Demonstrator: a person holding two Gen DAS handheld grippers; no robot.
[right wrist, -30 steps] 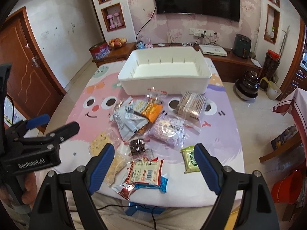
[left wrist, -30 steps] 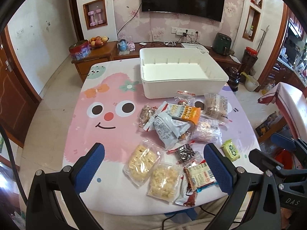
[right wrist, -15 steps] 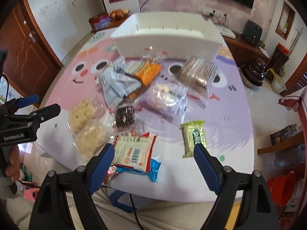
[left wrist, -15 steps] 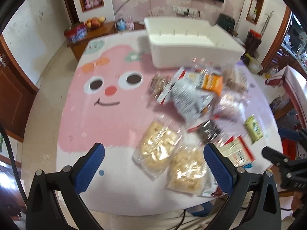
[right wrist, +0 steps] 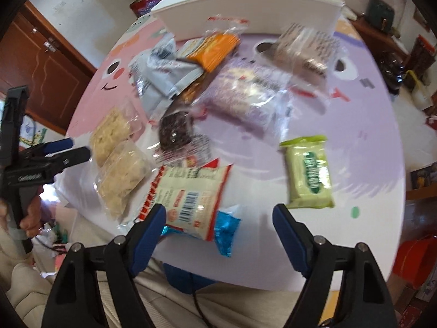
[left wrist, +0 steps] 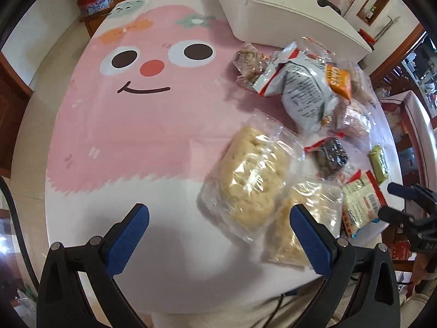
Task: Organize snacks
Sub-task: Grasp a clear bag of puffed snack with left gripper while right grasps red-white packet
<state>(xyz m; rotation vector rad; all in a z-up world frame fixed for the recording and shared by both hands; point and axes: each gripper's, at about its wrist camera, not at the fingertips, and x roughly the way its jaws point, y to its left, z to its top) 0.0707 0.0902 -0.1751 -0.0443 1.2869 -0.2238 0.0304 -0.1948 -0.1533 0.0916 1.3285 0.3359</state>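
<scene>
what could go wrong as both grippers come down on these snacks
The two clear rice cake bags overlap, so the left gripper may drag both. The red-edged packet lies on a blue packet at the table edge; the open right gripper could knock either off.

The white bin (left wrist: 286, 11) runs off the top edge in both views. Motion blur smears the print on the clear-wrapped snack packs (right wrist: 303, 49).
</scene>
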